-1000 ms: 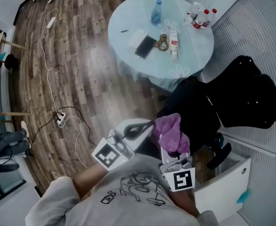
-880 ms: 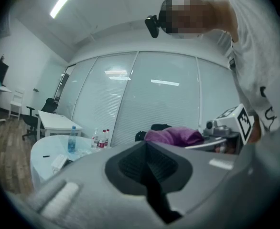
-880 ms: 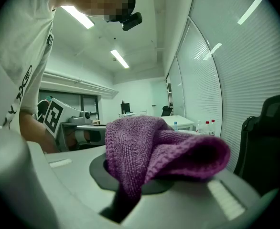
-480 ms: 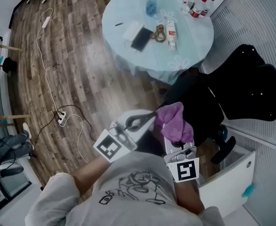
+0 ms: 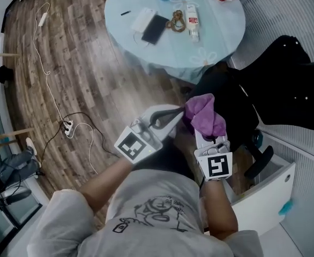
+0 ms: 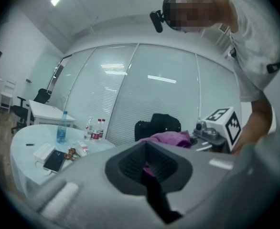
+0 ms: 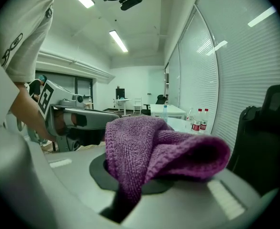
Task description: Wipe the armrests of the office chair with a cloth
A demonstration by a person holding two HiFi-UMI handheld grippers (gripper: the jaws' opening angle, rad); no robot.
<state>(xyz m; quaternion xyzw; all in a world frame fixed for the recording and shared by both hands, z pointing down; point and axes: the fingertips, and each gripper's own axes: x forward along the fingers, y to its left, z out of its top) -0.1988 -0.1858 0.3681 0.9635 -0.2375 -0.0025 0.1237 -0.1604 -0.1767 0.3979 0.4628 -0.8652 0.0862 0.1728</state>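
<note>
Head view, looking steeply down: a person in a grey printed T-shirt [image 5: 146,213] holds two grippers at waist height beside a black office chair [image 5: 285,90]. The right gripper [image 5: 206,137] has its jaws clamped on a purple cloth [image 5: 204,114], which bunches up and flops over the top of the jaws; the right gripper view shows a fold of the knit fabric pinched down into the slot between them. The cloth hangs in the air just in front of the chair's dark seat, not touching any armrest. The left gripper [image 5: 179,113] points at the cloth from the side, its tips right at the fabric's edge; whether they touch it cannot be told. The left gripper view shows its jaws drawn together with nothing between them, the purple bundle lying beyond. Behind the chair stands a round glass-topped surface [image 5: 216,42] carrying a dark phone [image 5: 155,29] and small bottles. A white cable [image 5: 50,90] trails across the wooden floor [image 5: 92,63].
</note>
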